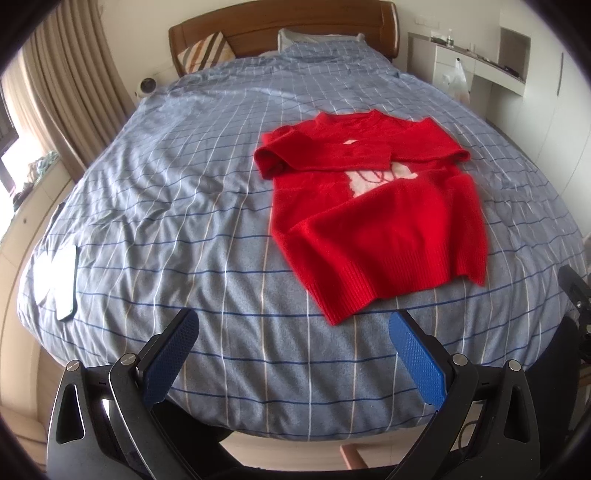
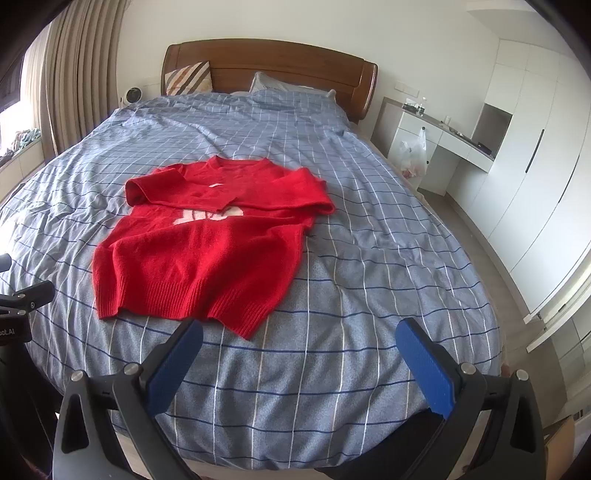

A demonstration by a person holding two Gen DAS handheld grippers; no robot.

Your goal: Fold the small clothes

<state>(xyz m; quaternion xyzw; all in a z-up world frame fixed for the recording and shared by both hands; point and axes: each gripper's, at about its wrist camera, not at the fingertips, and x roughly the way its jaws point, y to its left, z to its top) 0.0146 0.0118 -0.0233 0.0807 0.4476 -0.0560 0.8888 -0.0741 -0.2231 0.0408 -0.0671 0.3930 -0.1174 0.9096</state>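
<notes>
Red sweater (image 1: 373, 218) flat near bed (image 1: 184, 206) foot edge, sleeves folded across chest. Left gripper (image 1: 293, 334) and right gripper (image 2: 299, 341) spread wide, empty.

A red knitted sweater (image 1: 373, 218) lies flat on the bed, ribbed hem toward the foot. Both sleeves are folded across its chest, partly covering a white pattern.

Both fisheye views look from the foot of the bed (image 1: 155, 206) toward the headboard (image 1: 280, 22), raised and tilted down. The left wrist view has the red sweater (image 1: 376, 214) right of centre; the right wrist view has it left of centre (image 2: 207, 251). Both share the bed, the headboard and the white desk (image 2: 454, 140) at the right of the frame.
</notes>
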